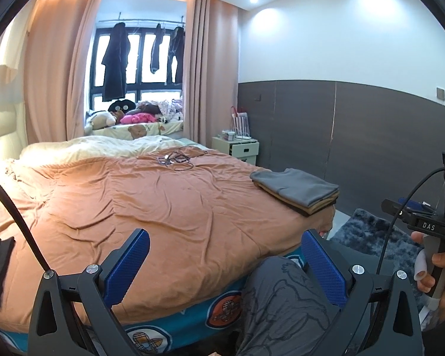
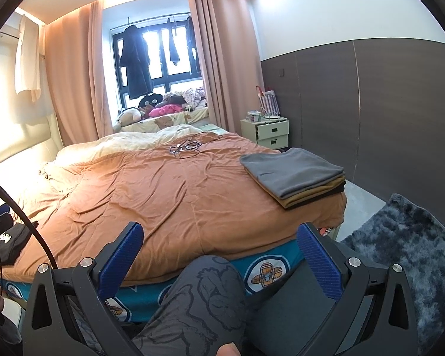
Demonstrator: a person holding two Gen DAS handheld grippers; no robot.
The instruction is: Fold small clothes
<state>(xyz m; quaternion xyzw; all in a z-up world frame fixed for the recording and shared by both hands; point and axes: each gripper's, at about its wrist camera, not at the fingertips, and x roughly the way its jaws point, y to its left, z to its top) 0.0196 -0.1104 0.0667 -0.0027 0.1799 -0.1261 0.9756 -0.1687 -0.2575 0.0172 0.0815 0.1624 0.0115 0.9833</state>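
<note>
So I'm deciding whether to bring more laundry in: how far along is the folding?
Done: a stack of folded clothes sits at the right corner of the bed, grey piece on top. In hand: nothing; the left tongs and right tongs are both open and empty. Possibly left: a dark garment lies at the bed's left edge, apparently unfolded.

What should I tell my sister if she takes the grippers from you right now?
Left gripper: open, holding nothing, hovering at the bed's near edge.
Right gripper: open, holding nothing too.
Folded stack, grey on top, sits at the far right corner of the orange blanket.
Dark garment lies at the bed's left edge, apparently unfolded.
Left: probably fold it and add it to the stack.
</note>
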